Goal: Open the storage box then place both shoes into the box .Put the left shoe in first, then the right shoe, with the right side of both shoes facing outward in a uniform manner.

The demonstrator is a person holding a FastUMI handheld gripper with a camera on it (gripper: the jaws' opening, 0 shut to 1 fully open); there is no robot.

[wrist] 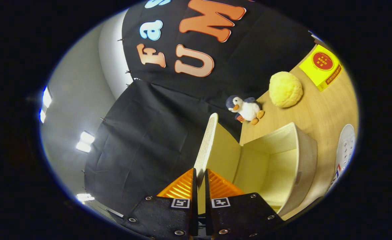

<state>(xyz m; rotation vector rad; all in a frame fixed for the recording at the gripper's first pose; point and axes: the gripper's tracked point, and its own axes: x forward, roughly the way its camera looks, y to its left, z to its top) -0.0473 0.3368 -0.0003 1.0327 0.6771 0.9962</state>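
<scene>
Wooden table [319, 113] carries the open storage box [282, 160]; the gripper [200, 178] pinches its raised lid [206, 146], fingers nearly closed.

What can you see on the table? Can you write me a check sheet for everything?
Surface: pale wooden table, seen tilted from the tongs' camera.
Job's things: storage box open and hollow inside; its lid swung up, edge toward the camera. One white shoe lies on the table beyond the box.
Clutter: toy penguin, yellow bumpy ball, yellow packet, all on the table past the box.
Tongs: tongs shut on the lid, one finger pressing each face.
Cables: nothing seen.
Surroundings: black cloth wall, grey wall and bright lights beside it.
</scene>
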